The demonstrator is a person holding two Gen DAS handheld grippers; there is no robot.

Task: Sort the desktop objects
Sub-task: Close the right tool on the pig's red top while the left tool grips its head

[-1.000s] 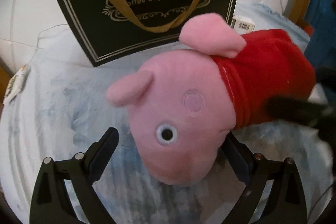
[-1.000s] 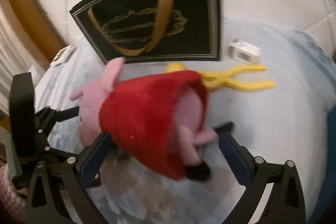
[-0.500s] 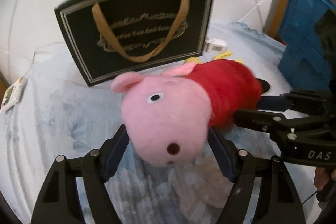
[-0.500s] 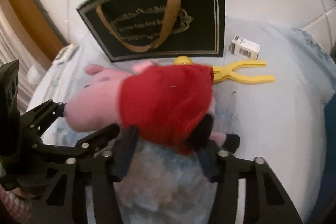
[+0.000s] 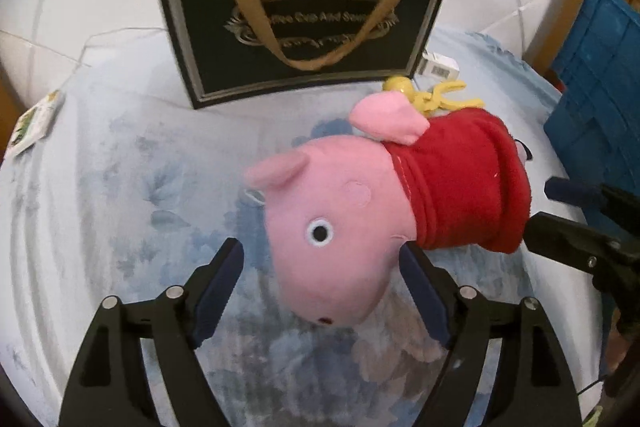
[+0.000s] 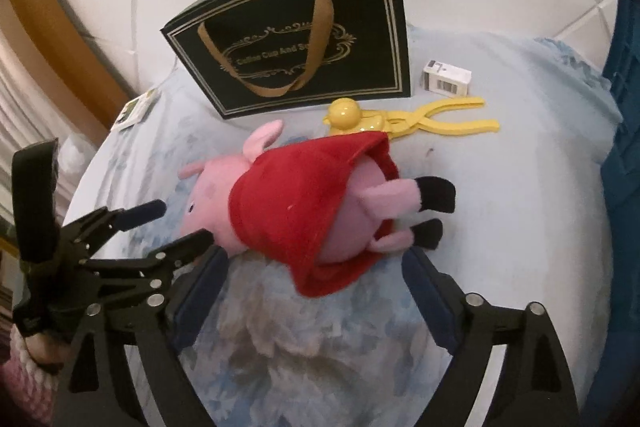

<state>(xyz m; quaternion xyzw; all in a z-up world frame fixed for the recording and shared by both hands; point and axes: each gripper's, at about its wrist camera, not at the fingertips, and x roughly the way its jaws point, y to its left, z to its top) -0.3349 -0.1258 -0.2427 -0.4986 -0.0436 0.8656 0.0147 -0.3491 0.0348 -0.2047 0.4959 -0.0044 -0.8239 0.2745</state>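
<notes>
A pale blue floral cloth [image 5: 132,187] covers the tabletop. At its back stands the black paper gift bag with gold ribbon handles [image 6: 296,39], upright against the white wall. A blue plastic crate [image 5: 592,87] sits off to the right of the bag.

In front of the bag and a little to its right, the pink plush pig in a red dress [image 5: 360,203] lies on its side on the cloth, snout toward the cameras in the left wrist view, black-tipped feet pointing away from the bag's left edge.

The left gripper [image 5: 320,283] stands spread around the pig's head; its jaws have just been opening, and the right-hand pad is just beside the cheek while the other is clear. The right gripper [image 6: 316,291] is released; its jaws have just been opening wide, with the dress hem between them but untouched.

Yellow plastic tongs with a duck-shaped head [image 6: 400,119] lie between bag and pig. A small white carton with a barcode [image 6: 446,77] rests just right of the bag.
</notes>
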